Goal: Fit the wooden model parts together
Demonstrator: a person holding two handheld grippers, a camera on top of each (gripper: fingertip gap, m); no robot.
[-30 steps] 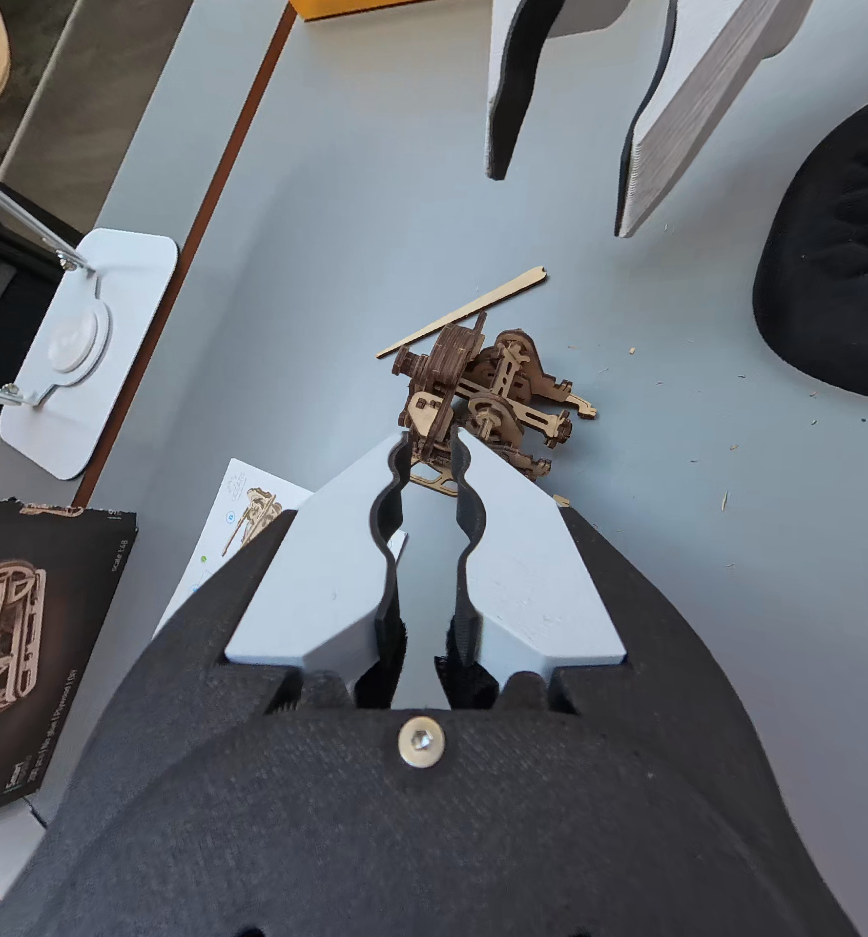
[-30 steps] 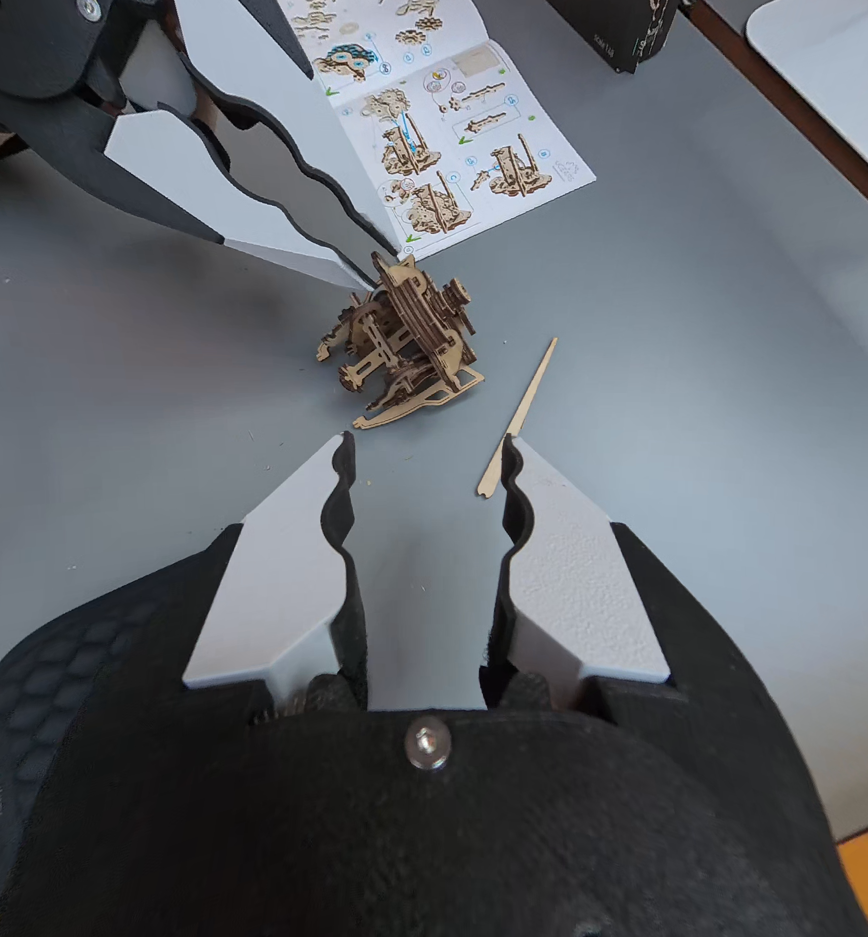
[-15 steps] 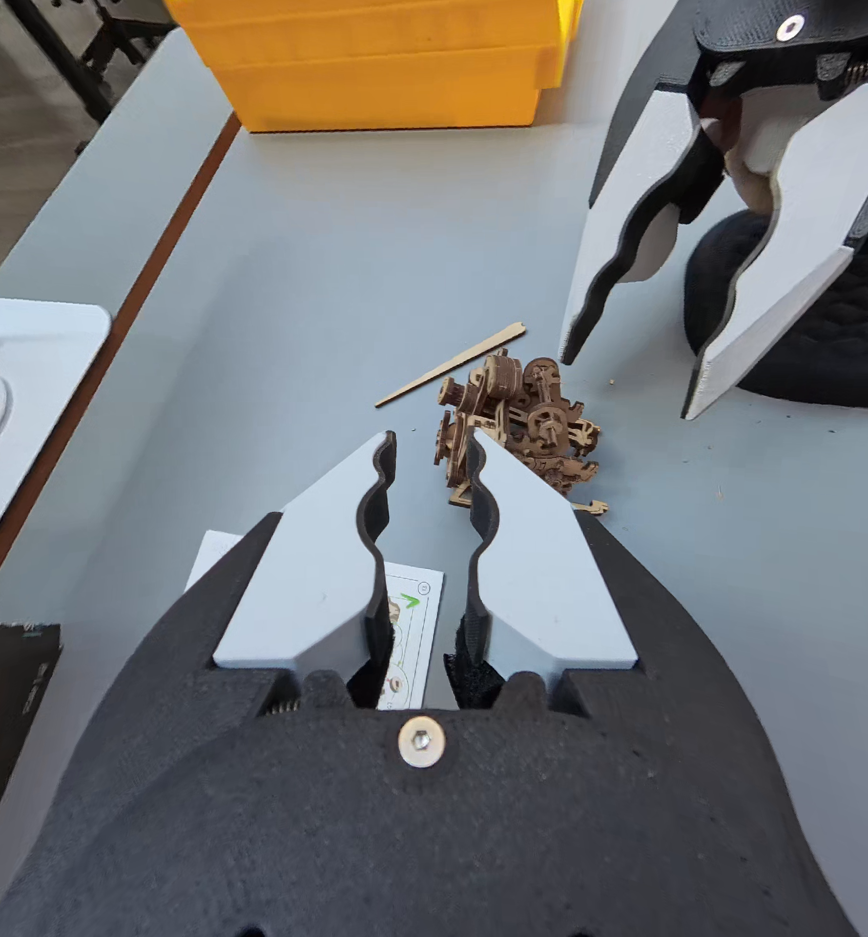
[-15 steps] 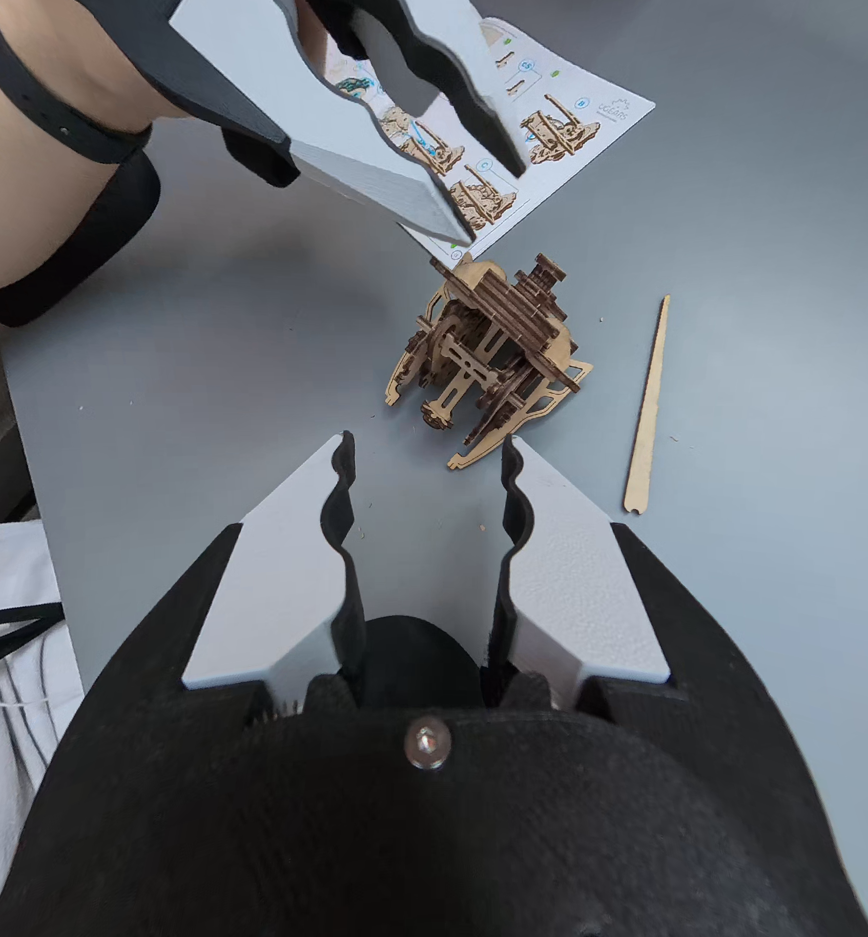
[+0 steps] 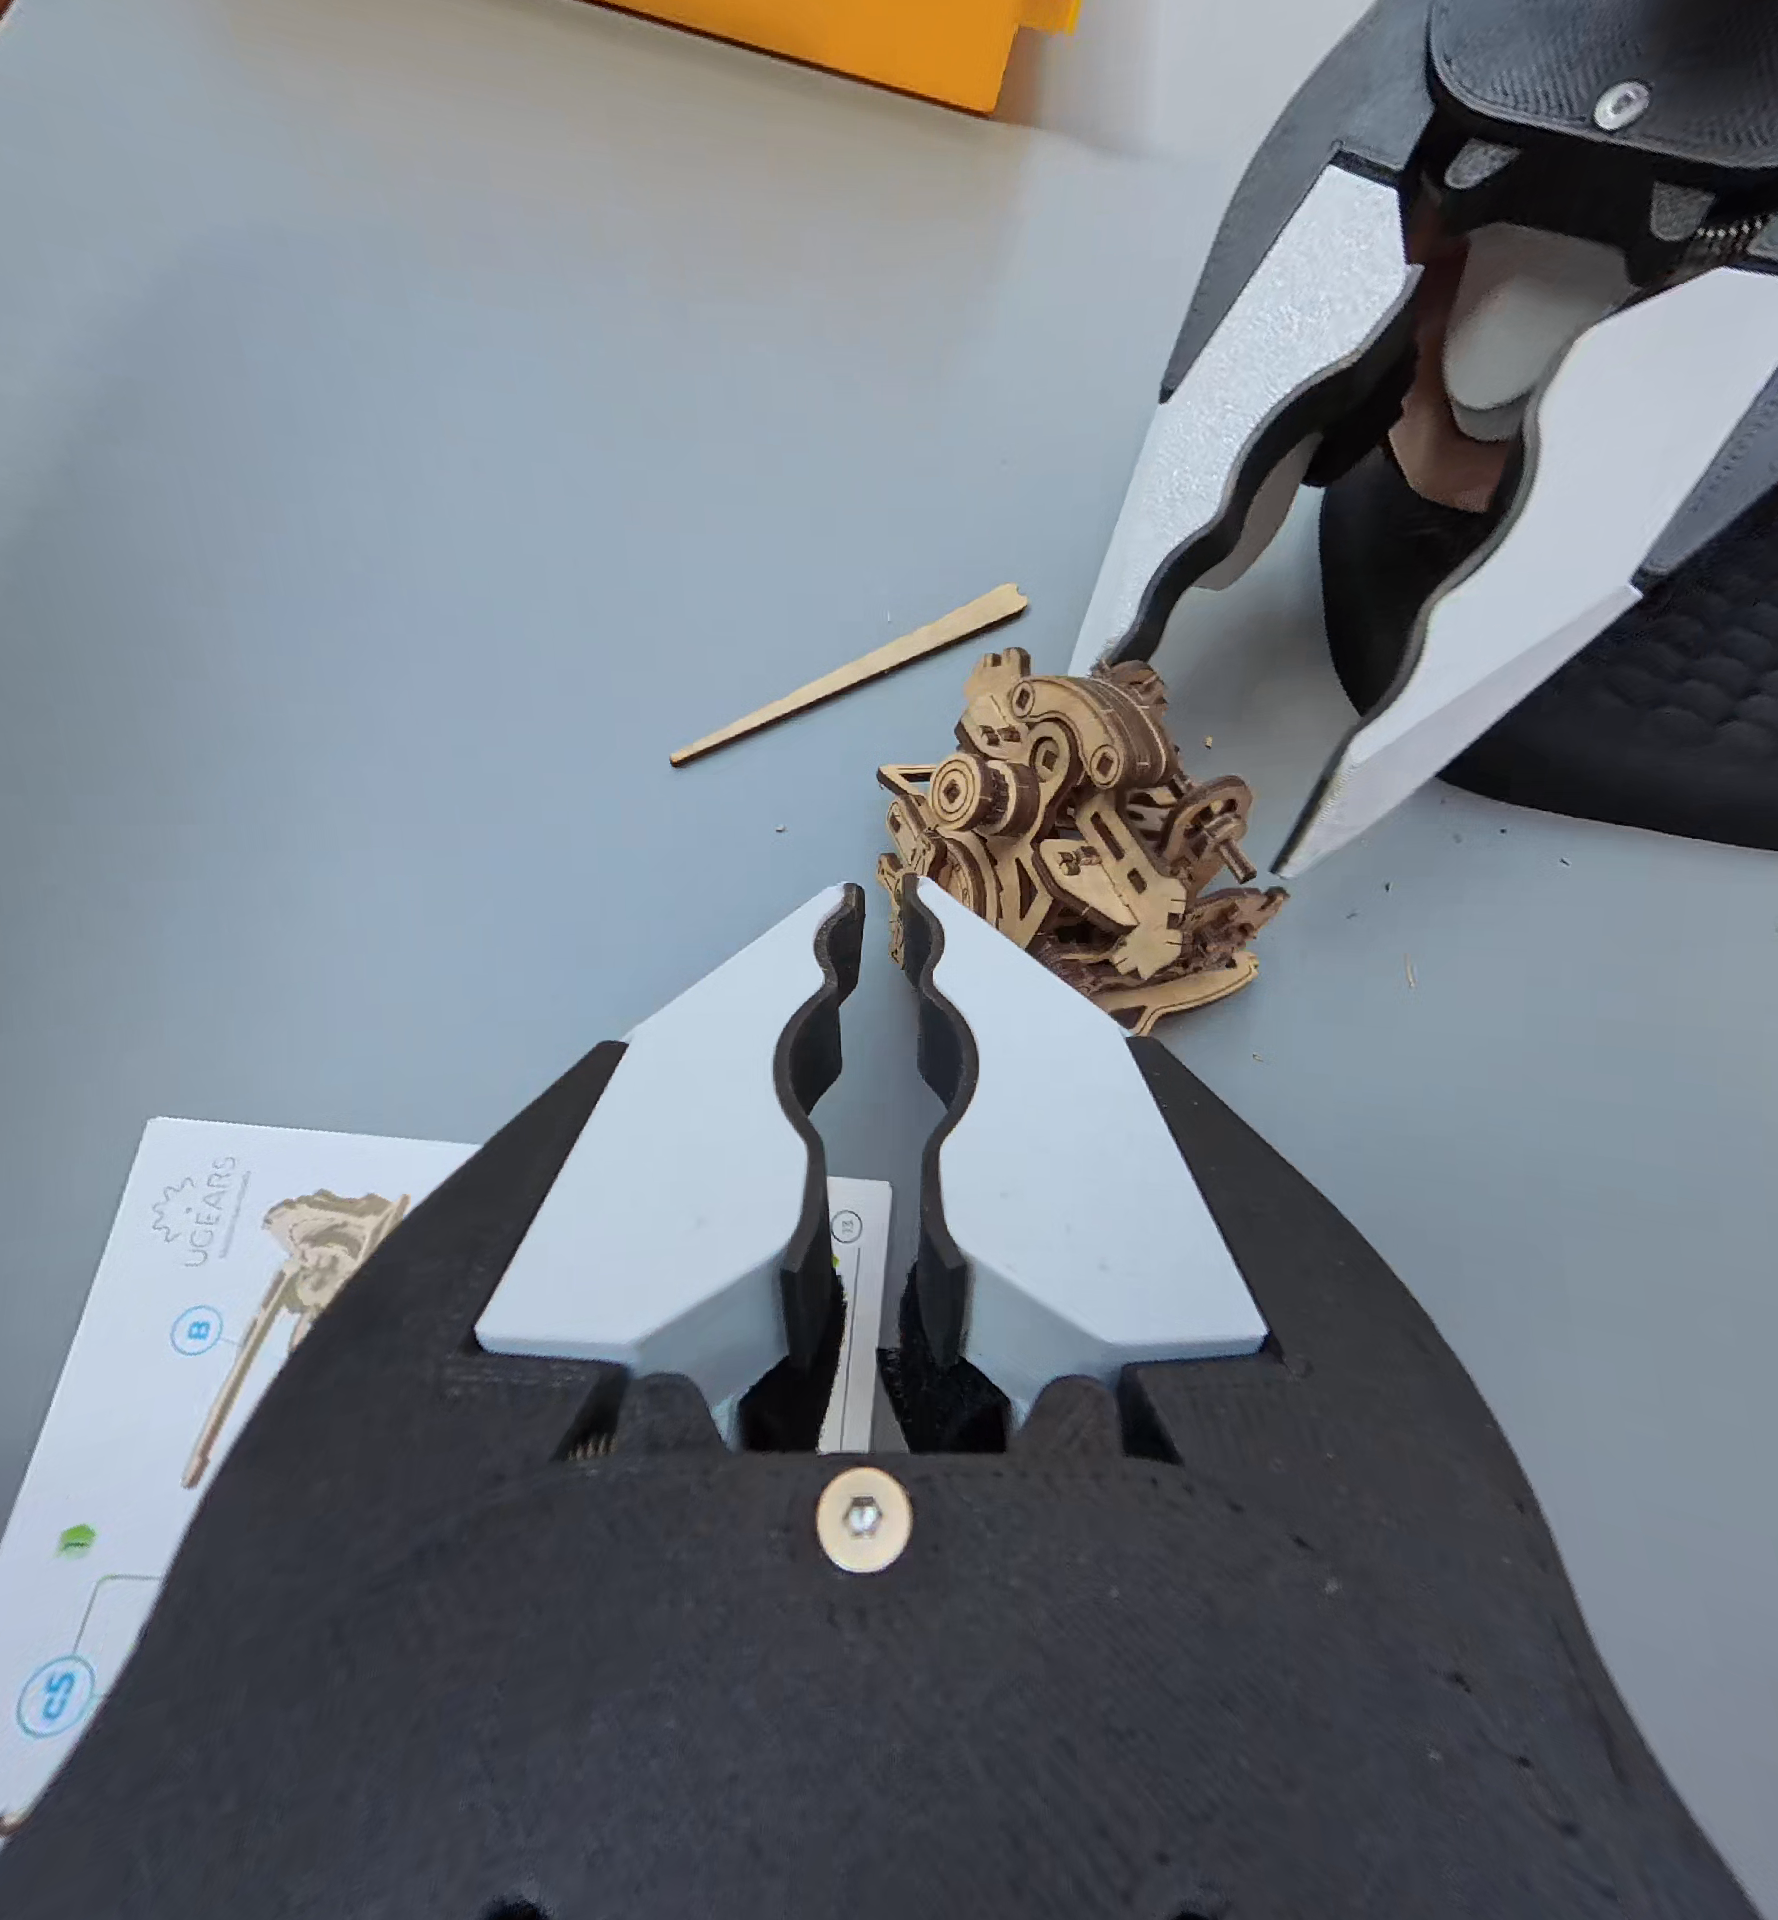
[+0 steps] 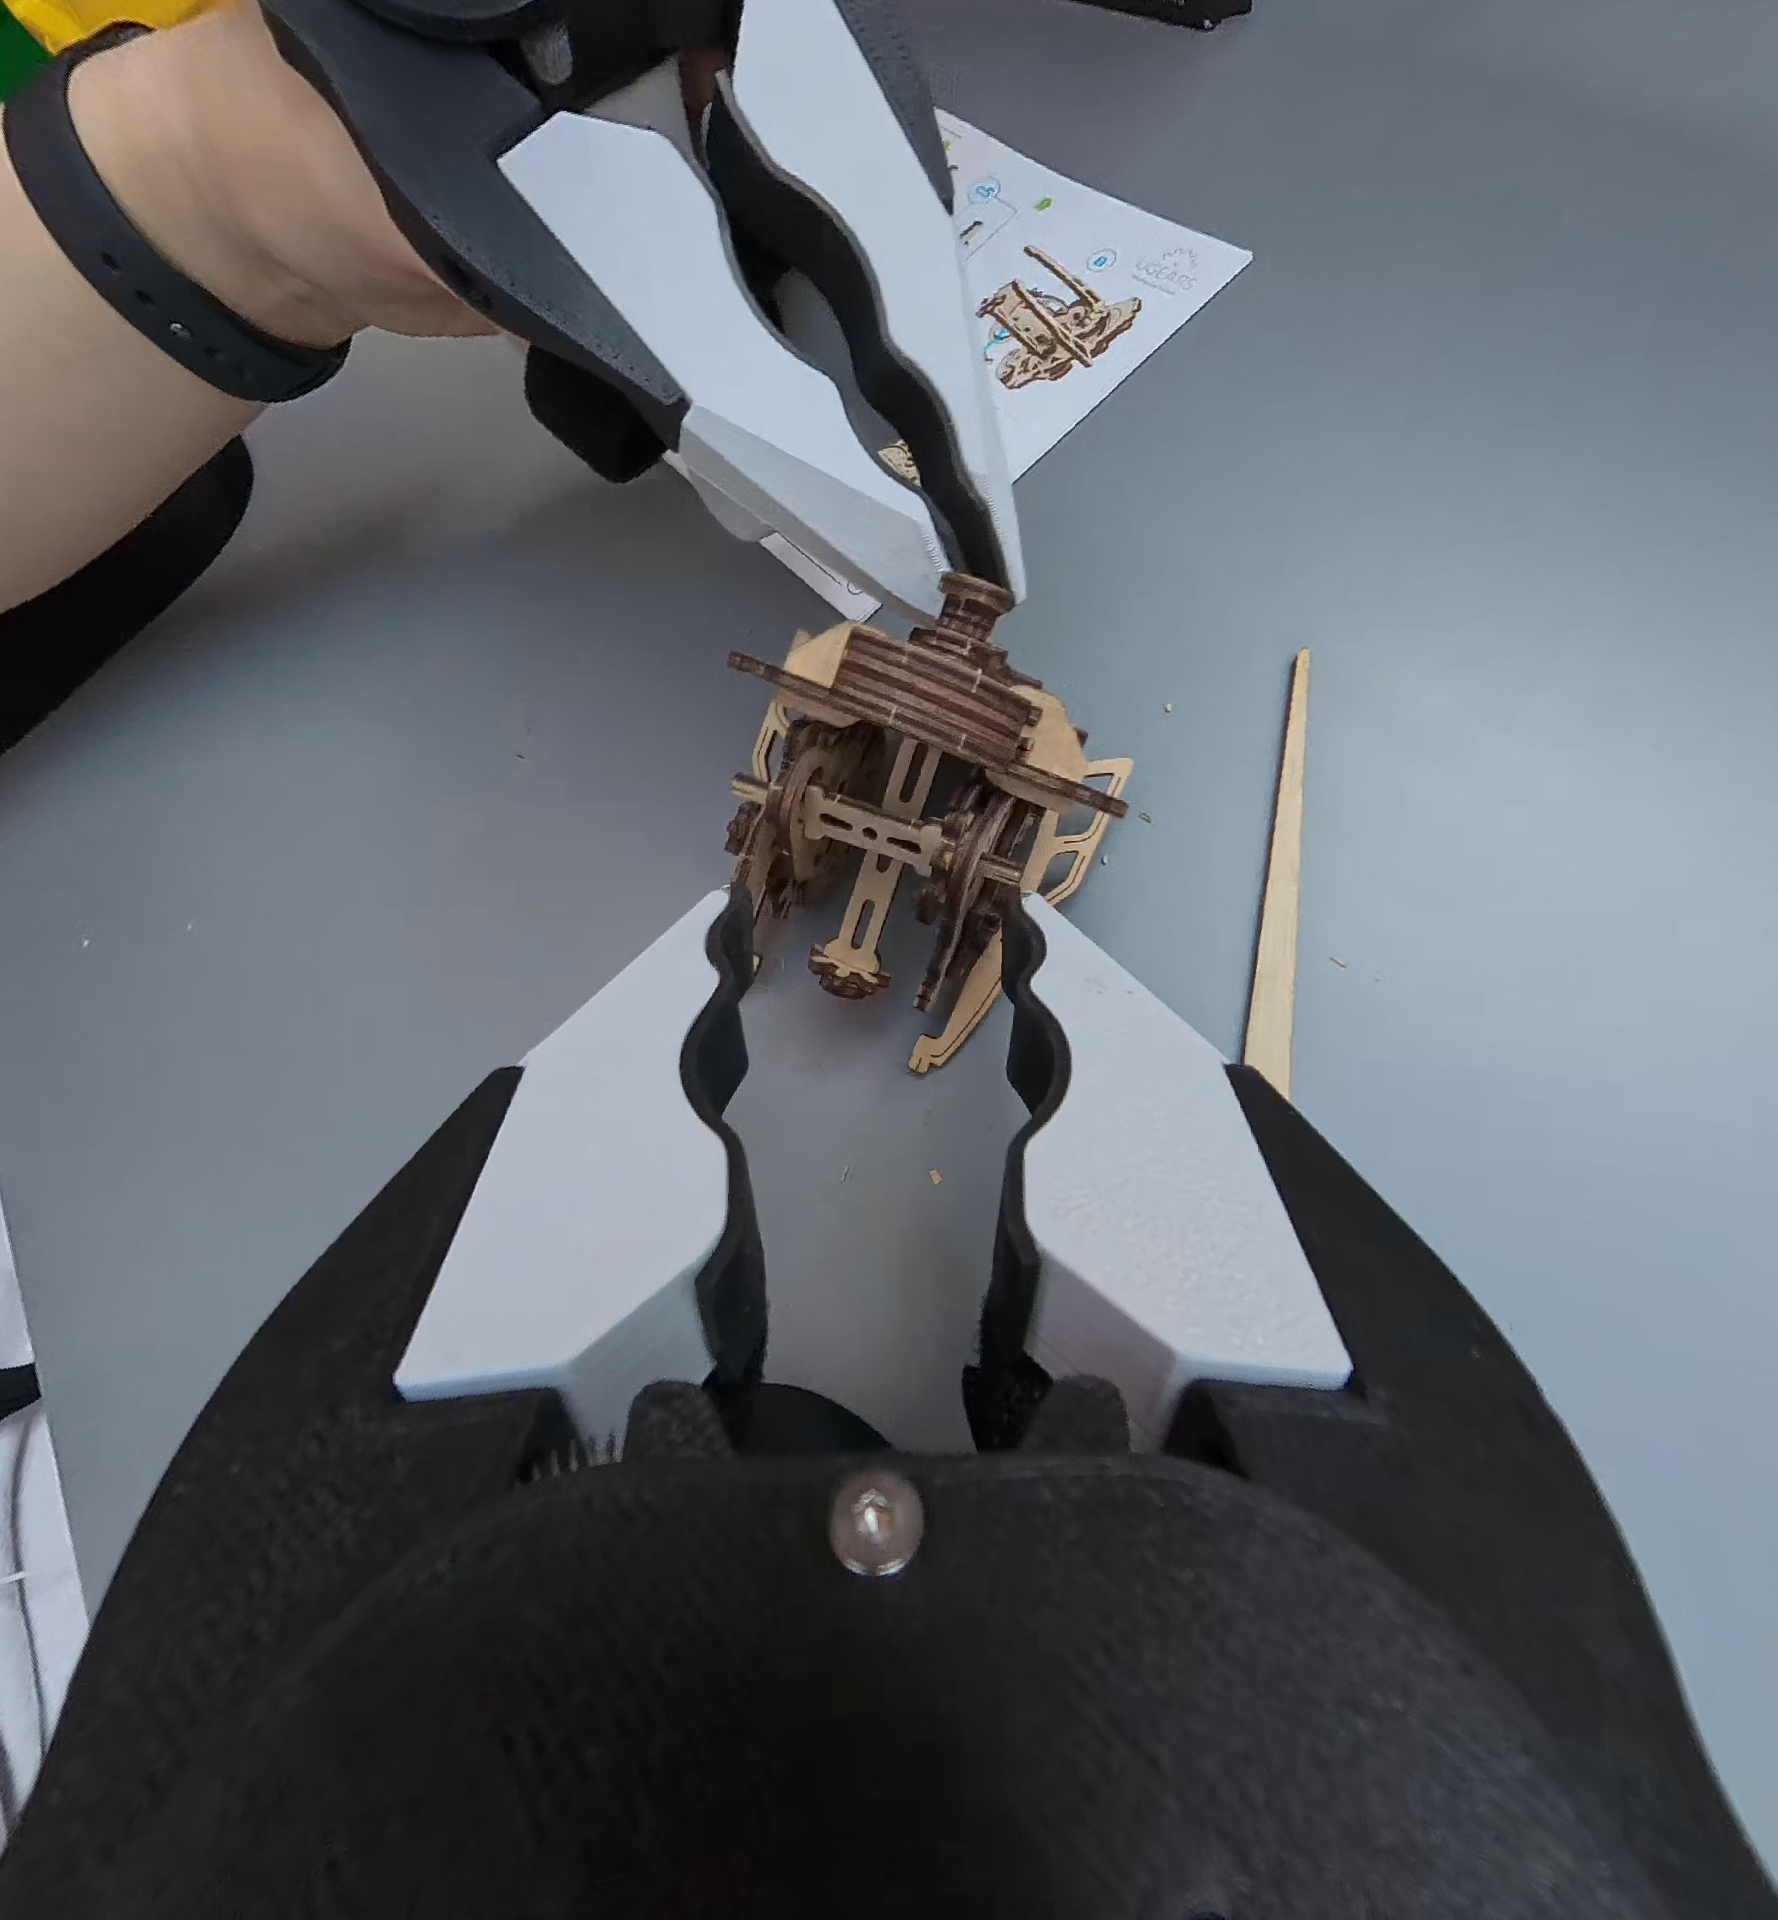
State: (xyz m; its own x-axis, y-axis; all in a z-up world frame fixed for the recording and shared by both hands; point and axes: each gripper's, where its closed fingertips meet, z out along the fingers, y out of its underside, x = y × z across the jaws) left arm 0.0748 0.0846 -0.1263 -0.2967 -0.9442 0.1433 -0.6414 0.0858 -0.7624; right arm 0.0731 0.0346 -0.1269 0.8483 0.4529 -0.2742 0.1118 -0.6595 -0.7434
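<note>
A small brown and tan wooden model [image 5: 1061, 821] lies on the grey table [image 5: 449, 468]; it also shows in the right wrist view [image 6: 916, 748]. A loose thin wooden stick [image 5: 843, 675] lies beside it, apart from it, and shows in the right wrist view [image 6: 1280, 862]. My left gripper [image 5: 885, 896] is nearly closed, its tips pinching a small knob at the model's end, as the right wrist view [image 6: 968, 582] shows. My right gripper [image 6: 874, 904] is open, with a finger on each side of the model's wheel end. It shows in the left wrist view [image 5: 1197, 769].
A white instruction sheet [image 5: 137, 1351] lies under my left gripper and shows in the right wrist view [image 6: 1103, 312]. A yellow bin [image 5: 864, 52] stands at the far edge. A black pad [image 5: 1643, 727] lies at the right. A person's forearm with a black band [image 6: 137, 260] holds the left gripper. My right fingertips sit around 6 cm from my left ones.
Both grippers have moved in on the model. The left gripper's gap has narrowed onto the model's knob. The right gripper has come forward so its open fingers flank the model. The stick has not moved.
</note>
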